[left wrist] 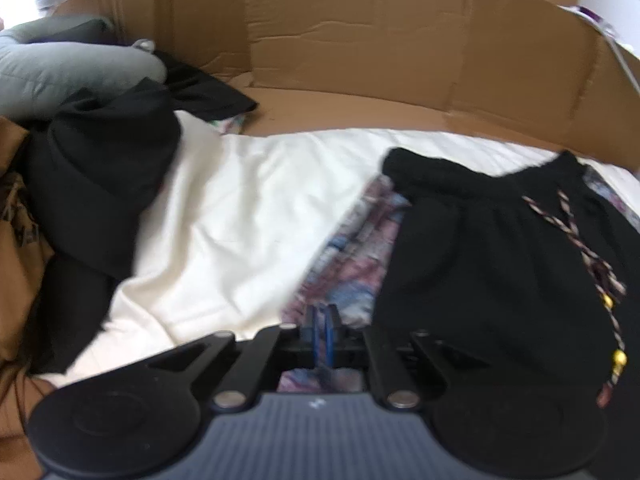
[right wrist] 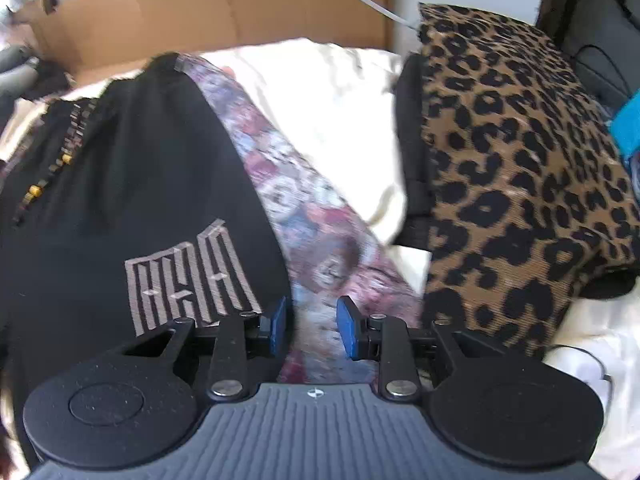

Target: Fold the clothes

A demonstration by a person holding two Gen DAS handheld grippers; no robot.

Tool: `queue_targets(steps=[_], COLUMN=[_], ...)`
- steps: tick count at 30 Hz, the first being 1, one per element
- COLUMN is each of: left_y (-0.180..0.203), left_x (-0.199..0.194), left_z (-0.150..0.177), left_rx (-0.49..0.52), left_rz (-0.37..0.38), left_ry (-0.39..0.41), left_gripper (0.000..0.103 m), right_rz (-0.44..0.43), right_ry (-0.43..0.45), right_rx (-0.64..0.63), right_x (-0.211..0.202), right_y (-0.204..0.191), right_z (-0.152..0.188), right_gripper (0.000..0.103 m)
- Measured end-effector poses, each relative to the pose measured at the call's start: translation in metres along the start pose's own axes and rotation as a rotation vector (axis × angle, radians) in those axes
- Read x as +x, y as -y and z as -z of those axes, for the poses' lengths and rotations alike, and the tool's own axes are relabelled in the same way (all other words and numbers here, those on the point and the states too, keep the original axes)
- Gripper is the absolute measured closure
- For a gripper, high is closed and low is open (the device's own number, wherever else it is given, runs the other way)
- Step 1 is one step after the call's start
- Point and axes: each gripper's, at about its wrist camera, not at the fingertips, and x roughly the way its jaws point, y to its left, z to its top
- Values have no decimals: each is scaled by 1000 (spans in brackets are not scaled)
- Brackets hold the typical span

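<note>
Black shorts [left wrist: 500,260] with a braided drawstring [left wrist: 576,240] lie flat on a floral cloth [left wrist: 352,256] in the left wrist view. My left gripper [left wrist: 322,336] is low at the shorts' left side, its blue pads pressed together where the floral cloth's edge meets them. In the right wrist view the same black shorts [right wrist: 132,184] show a grey logo [right wrist: 192,276]. My right gripper [right wrist: 314,326] is open just off the shorts' right edge, over the floral cloth [right wrist: 312,232], with nothing between its pads.
A cream sheet [left wrist: 240,220] covers the bed. A heap of black clothes [left wrist: 100,184] and a grey garment [left wrist: 60,72] lie at the left. Cardboard [left wrist: 360,40] walls the far side. A leopard-print garment [right wrist: 512,168] is stacked at the right.
</note>
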Motion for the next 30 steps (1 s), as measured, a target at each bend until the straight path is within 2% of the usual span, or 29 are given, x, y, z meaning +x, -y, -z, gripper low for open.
queue_targets(steps=[6, 11, 18, 22, 27, 30], left_y=[15, 7, -9, -31, -47, -49], left_x=[-9, -16, -50, -72, -107, -122], left_z=[37, 68, 107, 140, 180, 184], left_rx=[1, -46, -51, -95, -125, -144], left_rz=[72, 77, 33, 5, 8, 3], left_ry=[-36, -43, -94, -147, -162, -157], left_gripper=[96, 98, 98, 98, 98, 97], right_rz=[-60, -76, -45, -20, -8, -14], right_ry=[11, -10, -60, -81, -103, -109], right_rx=[-29, -62, -89, -124, -158, -163], right_x=[-1, 0, -1, -4, -13, -19], right_y=[-19, -34, -39, -44, -49, -50], right_z=[1, 8, 27, 33, 36, 34], right_gripper=[69, 67, 67, 66, 66, 66])
